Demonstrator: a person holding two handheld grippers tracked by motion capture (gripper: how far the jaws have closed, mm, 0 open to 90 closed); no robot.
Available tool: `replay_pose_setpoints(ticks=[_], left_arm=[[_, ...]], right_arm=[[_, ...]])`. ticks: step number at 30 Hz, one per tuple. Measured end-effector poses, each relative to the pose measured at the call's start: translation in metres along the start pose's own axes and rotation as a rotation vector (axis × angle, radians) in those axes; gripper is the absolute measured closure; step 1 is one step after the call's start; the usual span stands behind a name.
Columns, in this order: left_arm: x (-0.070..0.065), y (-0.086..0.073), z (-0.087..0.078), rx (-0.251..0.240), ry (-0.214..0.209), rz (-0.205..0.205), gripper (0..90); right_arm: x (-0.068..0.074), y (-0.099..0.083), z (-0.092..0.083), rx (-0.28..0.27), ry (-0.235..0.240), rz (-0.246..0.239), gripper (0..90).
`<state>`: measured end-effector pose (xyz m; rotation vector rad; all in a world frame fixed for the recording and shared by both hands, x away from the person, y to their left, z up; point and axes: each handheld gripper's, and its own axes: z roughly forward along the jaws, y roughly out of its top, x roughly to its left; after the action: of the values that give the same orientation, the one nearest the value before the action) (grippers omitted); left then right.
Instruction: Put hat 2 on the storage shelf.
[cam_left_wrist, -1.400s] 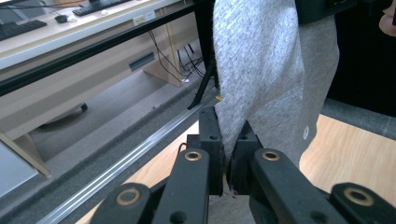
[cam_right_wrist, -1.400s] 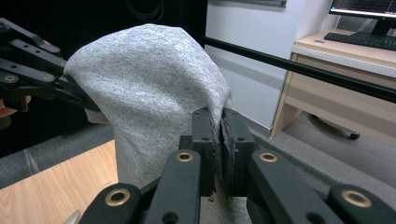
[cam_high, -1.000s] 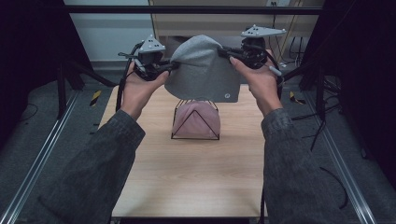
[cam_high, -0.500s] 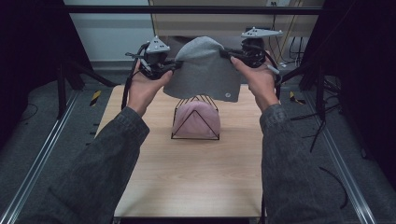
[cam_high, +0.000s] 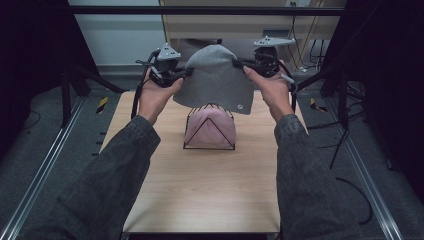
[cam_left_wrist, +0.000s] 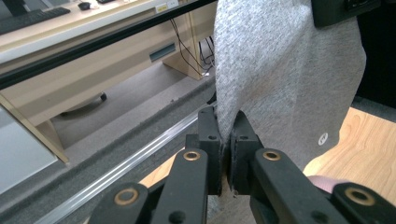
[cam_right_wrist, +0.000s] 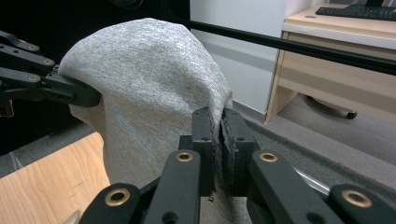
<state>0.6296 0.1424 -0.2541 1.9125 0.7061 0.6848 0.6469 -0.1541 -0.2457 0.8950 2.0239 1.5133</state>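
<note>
High view: I hold a grey knit hat (cam_high: 216, 80) stretched in the air between both tongs, above the far half of the wooden counter (cam_high: 200, 185). My left tongs (cam_high: 186, 73) pinch the hat's left edge; my right tongs (cam_high: 239, 63) pinch its right edge. The hat hangs crown-up, its lower hem just above a black wire stand (cam_high: 209, 127) that stands on the counter and already carries a pink hat (cam_high: 210, 129). A small round label (cam_high: 239, 106) marks the grey hat near its lower right corner. My sleeves (cam_high: 120, 170) enter from the bottom edge.

Left gripper view: the left tongs (cam_left_wrist: 228, 135) are pressed together on a fold of the grey hat (cam_left_wrist: 280, 70), with fabric rising from between the black jaws. The label (cam_left_wrist: 322, 138) sits low on the cloth, the counter (cam_left_wrist: 364, 144) shows behind it, and the other gripper grips the hat at the upper right.

Right gripper view: the right tongs (cam_right_wrist: 218, 126) are likewise clamped on the hat (cam_right_wrist: 149, 74) at its edge. The left tongs (cam_right_wrist: 88, 95) bite the opposite side, farther off. The counter (cam_right_wrist: 51, 172) lies below at the left.
</note>
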Motion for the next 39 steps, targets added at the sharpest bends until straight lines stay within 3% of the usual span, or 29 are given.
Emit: replay_pose_setpoints(ticks=[12, 39], left_arm=[[0.004, -0.008, -0.001, 0.018, 0.004, -0.006, 85.8], [-0.003, -0.018, 0.0, 0.045, -0.005, 0.001, 85.5]], right_arm=[[0.006, -0.005, 0.005, 0.017, 0.009, -0.007, 85.3], [0.012, -0.017, 0.01, 0.054, 0.009, -0.011, 85.3]])
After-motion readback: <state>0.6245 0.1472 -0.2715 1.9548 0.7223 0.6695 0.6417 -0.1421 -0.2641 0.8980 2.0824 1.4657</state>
